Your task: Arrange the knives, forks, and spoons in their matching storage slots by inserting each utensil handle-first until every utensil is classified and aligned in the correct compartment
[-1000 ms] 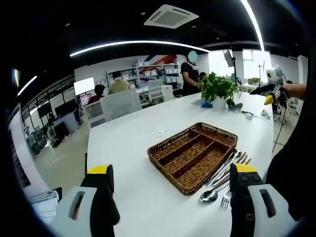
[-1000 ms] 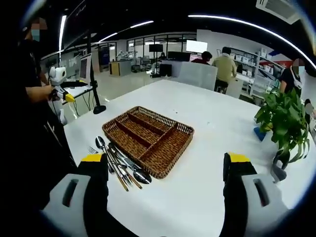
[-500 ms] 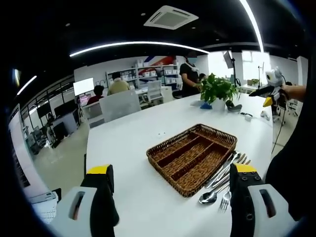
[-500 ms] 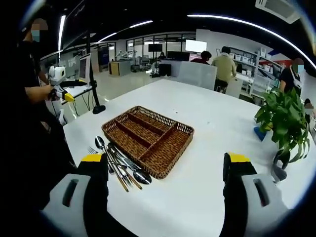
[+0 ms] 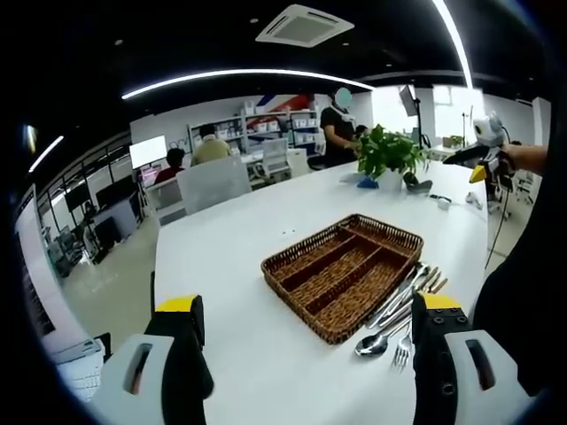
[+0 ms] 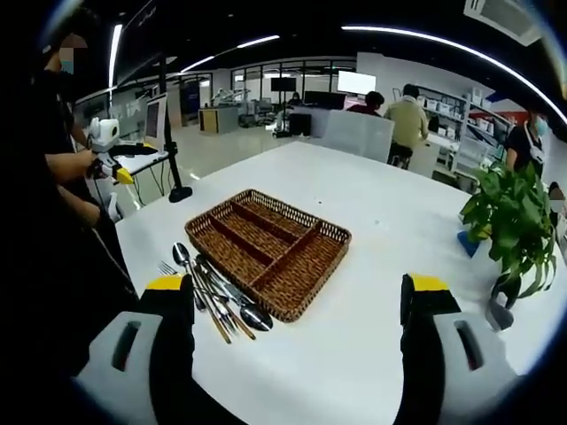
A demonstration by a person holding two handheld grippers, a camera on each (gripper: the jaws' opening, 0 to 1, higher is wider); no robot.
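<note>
Woven brown wicker tray (image 5: 341, 276) (image 6: 268, 250) on the white table (image 5: 230, 266) (image 6: 390, 230), ahead of and between the jaws in both views; rectangular, shallow, split by wicker dividers into long parallel slots plus what looks like one crosswise slot at an end, though the exact count is hard to read through the lens curve. All slots bare of utensils. Silver utensils (image 5: 399, 310) (image 6: 213, 297) heaped loose on the table just beside one long side of the tray: in the left gripper view ahead of the right jaw, in the right gripper view ahead of the left jaw. Among them a spoon (image 5: 372, 343) with its bowl nearest the left gripper, a fork (image 5: 403, 352) beside it, a second spoon (image 6: 181, 256) and long thin handles crossing one another, a few handle ends brownish. Left gripper (image 5: 306, 310) spread wide, nothing between the yellow-tipped jaws, held above the table short of the tray. Right gripper (image 6: 297, 290) equally wide apart and empty, likewise short of the tray. Potted green plant (image 5: 388, 158) (image 6: 512, 221) farther off on the table, beyond the tray.
</note>
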